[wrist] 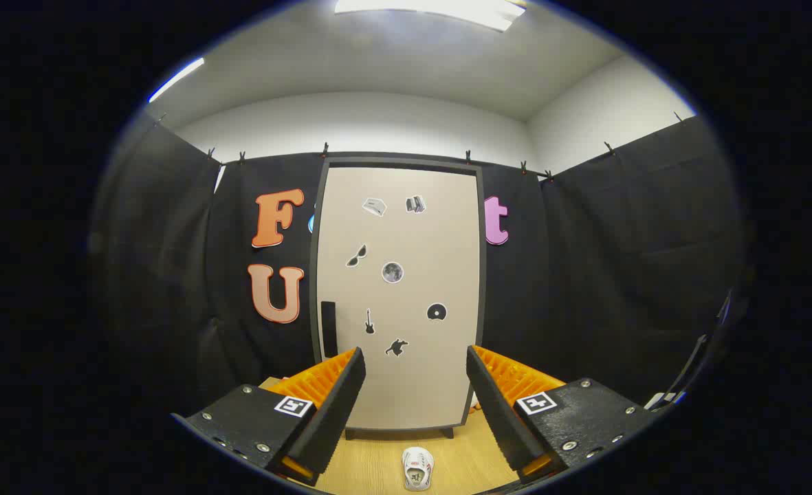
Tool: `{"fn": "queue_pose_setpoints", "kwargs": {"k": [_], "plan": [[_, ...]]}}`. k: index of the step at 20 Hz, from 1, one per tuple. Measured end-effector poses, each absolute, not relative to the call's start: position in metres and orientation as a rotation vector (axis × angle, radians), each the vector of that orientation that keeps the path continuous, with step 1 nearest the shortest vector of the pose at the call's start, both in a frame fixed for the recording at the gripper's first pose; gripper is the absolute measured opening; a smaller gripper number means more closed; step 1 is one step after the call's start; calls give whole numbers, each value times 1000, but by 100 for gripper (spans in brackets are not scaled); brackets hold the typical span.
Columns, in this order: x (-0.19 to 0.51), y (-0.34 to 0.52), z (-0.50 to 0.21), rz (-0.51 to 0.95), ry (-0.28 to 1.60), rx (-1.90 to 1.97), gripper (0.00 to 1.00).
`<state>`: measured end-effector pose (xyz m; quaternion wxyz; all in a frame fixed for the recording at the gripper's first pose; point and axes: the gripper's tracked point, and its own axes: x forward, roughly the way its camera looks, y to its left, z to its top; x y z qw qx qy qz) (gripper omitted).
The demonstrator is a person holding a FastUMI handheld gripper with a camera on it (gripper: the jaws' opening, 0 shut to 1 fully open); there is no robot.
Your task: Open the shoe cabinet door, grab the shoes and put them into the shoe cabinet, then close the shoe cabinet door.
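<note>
- Hand-held gripper (416,405): fingers spread wide, holding nothing.
- Shoe (417,468): on the wooden floor (371,464), between the fingers.
- Shoe cabinet (399,295): upright beyond them, door shut, dark handle (328,328) at its left edge.

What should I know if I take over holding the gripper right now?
Gripper: open, holding nothing, fingers spread and pointing at the cabinet.
Shoe cabinet: stands ahead on the wooden floor, its door shut. The dark handle is on the door's left edge.
Shoe: white, lying on the floor in front of the cabinet, between the fingers and below them.
Done: nothing yet.
Left: open the door, pick up the shoe, put it inside, close the door.
</note>
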<state>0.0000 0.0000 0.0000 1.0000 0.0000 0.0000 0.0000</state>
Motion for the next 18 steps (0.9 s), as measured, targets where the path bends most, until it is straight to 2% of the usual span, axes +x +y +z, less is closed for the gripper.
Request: {"fn": "queue_pose_setpoints", "kwargs": {"k": [18], "plan": [[13, 34, -1, 37, -8, 3, 92]]}}
